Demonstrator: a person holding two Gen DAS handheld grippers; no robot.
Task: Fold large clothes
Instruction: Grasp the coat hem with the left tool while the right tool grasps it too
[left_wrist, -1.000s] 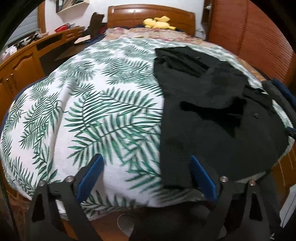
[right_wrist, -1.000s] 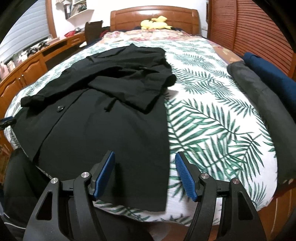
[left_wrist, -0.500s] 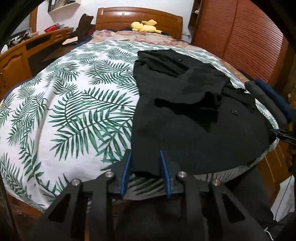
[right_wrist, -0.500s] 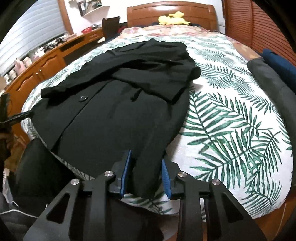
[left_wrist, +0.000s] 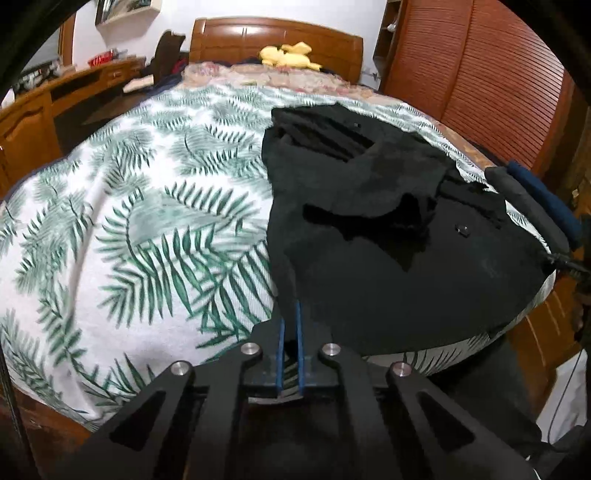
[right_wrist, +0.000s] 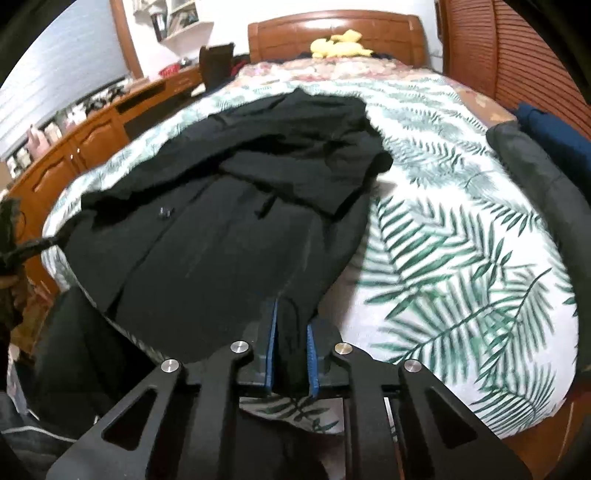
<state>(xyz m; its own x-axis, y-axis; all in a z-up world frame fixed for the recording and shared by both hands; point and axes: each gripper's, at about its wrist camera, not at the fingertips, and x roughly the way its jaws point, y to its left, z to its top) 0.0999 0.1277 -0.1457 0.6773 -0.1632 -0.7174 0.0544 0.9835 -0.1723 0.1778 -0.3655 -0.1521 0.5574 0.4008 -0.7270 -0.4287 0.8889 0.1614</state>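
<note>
The white bedspread with green fern leaves (left_wrist: 140, 229) is lying bare left of the black buttoned coat (left_wrist: 388, 258), leaving wide passing room. To the coat's right another bare stretch (right_wrist: 443, 240) is running up to a rolled dark grey and navy bundle (right_wrist: 535, 162) blocking that edge.

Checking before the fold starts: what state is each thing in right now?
black coat: spread on the bed, sleeves folded in, hem gripped at both corners.
left gripper: shut on the hem.
right gripper: closing, hem cloth between its pads.
</note>
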